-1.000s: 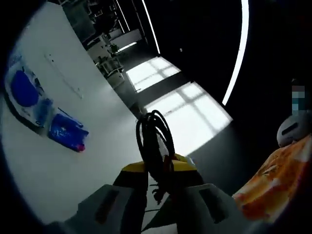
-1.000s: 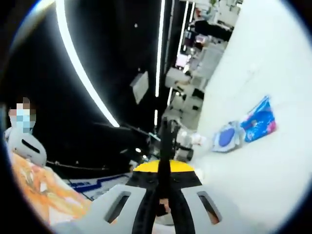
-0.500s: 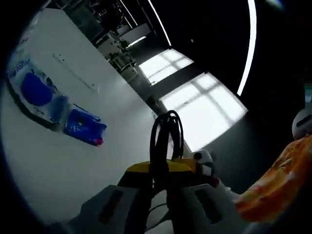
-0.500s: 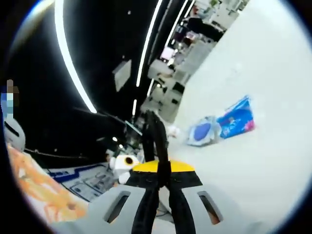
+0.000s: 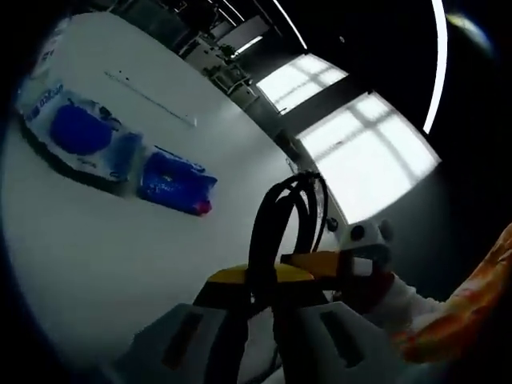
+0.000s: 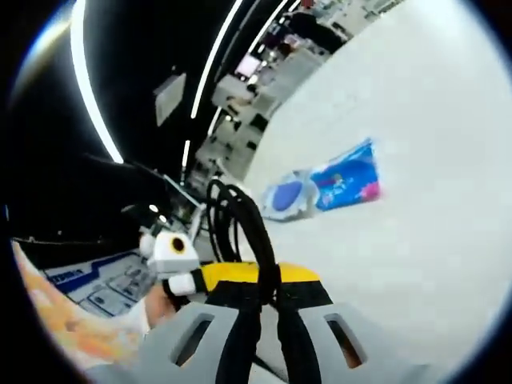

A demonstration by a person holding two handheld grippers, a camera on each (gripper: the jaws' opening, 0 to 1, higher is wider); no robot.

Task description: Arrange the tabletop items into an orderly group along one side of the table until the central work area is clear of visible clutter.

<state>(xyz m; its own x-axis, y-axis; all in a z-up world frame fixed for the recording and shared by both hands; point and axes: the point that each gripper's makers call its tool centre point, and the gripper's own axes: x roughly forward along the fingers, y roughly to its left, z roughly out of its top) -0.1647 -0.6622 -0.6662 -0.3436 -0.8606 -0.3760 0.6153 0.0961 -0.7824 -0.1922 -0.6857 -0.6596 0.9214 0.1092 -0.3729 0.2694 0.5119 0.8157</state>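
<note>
Both tools hold the coiled black cable [image 5: 284, 228] at lower centre of each view, my left tool [image 5: 258, 300] and right tool [image 6: 260, 308] clamped tight on it. Blue packets [image 5: 172, 180] lie upper left on the white counter [image 5: 88, 264]. Loose loops could snag or slip out as I lower it.

1. Blue-lidded wipes pack [image 5: 76, 138] on the white table [image 5: 96, 256]: white lettering along its edge, too blurred to read.
2. Blue packet [image 5: 174, 181] beside it: printing illegible.
3. Right gripper view, same two packs [image 6: 290, 196] [image 6: 348, 179]: markings too small to make out.
</note>
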